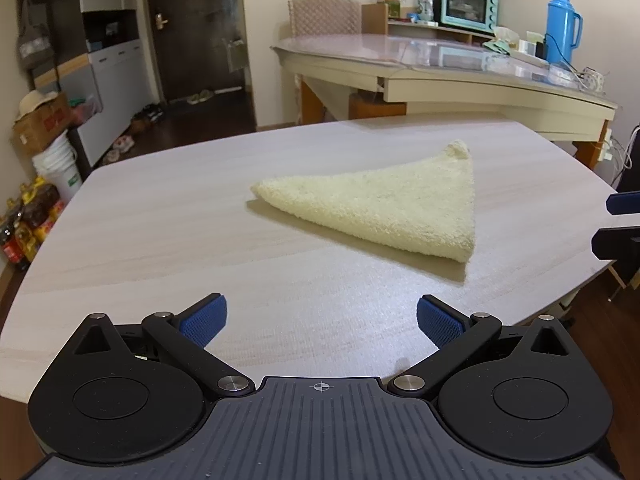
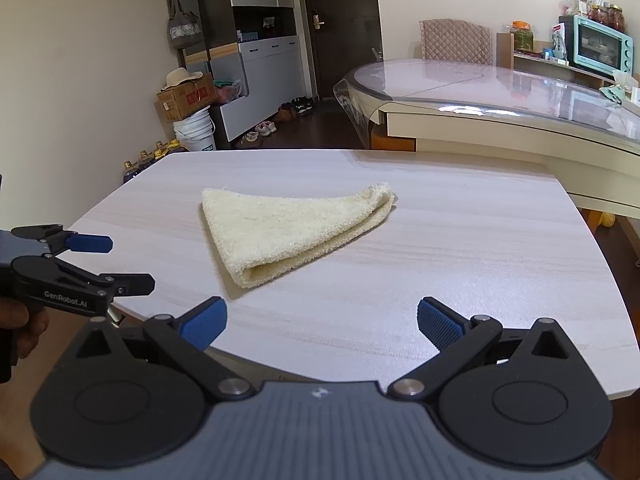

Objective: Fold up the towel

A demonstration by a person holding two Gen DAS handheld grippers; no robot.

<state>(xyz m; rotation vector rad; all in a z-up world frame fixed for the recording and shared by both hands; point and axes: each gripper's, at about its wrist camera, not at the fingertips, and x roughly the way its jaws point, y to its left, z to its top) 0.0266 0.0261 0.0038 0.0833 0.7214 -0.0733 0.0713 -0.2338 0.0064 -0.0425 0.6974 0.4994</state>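
A cream terry towel [image 1: 384, 204] lies folded into a thick triangle on the pale wood-grain table [image 1: 160, 220]. In the right wrist view the towel [image 2: 280, 228] shows its folded edge toward me and a loose corner at the far right. My left gripper [image 1: 322, 316] hovers over the near table edge, short of the towel, open and empty. My right gripper [image 2: 322, 316] is also open and empty, held back from the towel's near corner. Each gripper appears in the other's view: the right gripper [image 1: 604, 224] at the right border, the left gripper [image 2: 128, 264] at the left, jaws apart.
A hand [image 2: 24, 328] holds the left gripper's grip. Behind stands a glass-topped table [image 1: 440, 56] with a teal oven [image 1: 470, 4] and a blue thermos [image 1: 562, 28]. A box, a white bucket [image 1: 56, 168] and bottles sit on the floor to the left.
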